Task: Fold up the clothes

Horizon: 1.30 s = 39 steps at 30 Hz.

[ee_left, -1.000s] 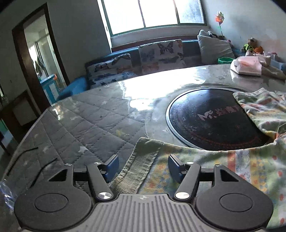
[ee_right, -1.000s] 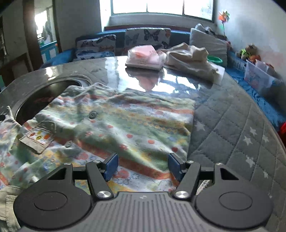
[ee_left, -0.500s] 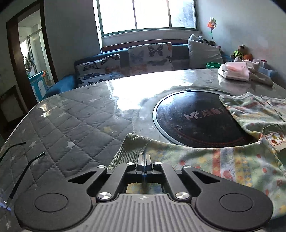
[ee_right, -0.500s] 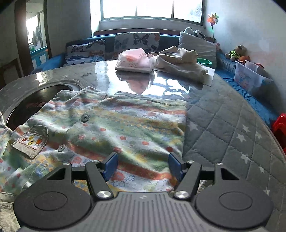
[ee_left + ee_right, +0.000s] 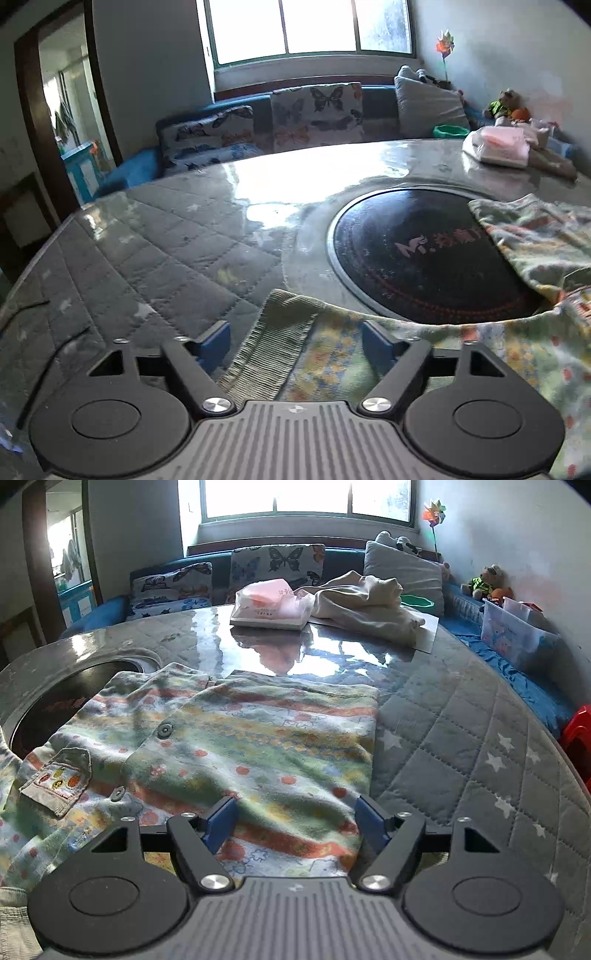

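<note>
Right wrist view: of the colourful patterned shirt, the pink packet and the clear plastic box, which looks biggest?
1. patterned shirt, though it lies nearest.
2. pink packet and clear plastic box look alike; unsure.

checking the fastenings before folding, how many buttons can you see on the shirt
2. One button sits mid-placket on the shirt; another button is lower, beside the pocket. Folds may hide more.

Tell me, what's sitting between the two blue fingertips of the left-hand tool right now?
In the left wrist view, the left gripper stands open, and the ribbed cuff of the patterned garment lies on the table between its fingers.
</note>
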Motion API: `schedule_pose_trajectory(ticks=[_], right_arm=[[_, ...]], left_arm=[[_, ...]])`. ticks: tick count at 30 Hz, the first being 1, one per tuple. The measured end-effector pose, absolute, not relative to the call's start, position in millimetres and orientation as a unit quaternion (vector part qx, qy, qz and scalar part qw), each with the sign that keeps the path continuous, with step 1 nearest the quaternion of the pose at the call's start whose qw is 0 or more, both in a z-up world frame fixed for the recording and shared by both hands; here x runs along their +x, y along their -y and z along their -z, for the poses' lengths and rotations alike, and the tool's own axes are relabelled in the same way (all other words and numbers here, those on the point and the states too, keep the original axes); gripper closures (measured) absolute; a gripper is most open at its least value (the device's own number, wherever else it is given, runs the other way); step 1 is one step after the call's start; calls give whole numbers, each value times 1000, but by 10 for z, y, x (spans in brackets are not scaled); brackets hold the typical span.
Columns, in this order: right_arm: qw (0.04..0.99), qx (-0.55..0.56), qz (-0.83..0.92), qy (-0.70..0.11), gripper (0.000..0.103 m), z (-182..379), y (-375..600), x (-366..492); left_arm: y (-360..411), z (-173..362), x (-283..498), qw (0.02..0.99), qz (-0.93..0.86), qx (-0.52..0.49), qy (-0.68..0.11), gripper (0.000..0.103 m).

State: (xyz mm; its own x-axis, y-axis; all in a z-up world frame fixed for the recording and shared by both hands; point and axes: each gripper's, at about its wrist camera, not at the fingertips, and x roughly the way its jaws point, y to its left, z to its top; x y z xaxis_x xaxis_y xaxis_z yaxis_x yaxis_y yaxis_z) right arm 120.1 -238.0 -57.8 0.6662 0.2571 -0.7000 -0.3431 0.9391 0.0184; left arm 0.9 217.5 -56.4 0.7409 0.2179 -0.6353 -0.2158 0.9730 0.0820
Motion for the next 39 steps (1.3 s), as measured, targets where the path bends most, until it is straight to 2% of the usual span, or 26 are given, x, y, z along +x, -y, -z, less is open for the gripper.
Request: schedule_pose_trajectory(ticks=[1,3,5,6,15,31,37,39], right_arm=[[911,-56,-165,-374,28,580,2377,1205],[911,-53,-167,-374,28,585,2370,1214],[911,-52,-168,-373,28,598,2375,1197],[911,-52,-171,-372,29,599,2359,1196],[908,-75,-196,-362,29,627,2018,1254],[887,-123,-290,-337,28,656,893,1523],[889,-122,-289,-332,31,525,1130,1339],[895,-127,-270,-332,32,487,1323,1280]], left_arm=[[-2189,561,4,934,-112,-5,-340,42],[-2196,546,-14,936,-107,-7,-335,74],[-2199,528,-40,938,-100,-18,-332,87],[-2199,522,-59,939,-100,-21,-329,88],[-2388,421,-364,942,-153,-24,-299,90],[-2854,371,-1061,912,-257,-19,-319,90],[-2846,374,-1147,908,-266,-17,-324,88],[-2835,383,-1131,906,-268,-12,-327,85]])
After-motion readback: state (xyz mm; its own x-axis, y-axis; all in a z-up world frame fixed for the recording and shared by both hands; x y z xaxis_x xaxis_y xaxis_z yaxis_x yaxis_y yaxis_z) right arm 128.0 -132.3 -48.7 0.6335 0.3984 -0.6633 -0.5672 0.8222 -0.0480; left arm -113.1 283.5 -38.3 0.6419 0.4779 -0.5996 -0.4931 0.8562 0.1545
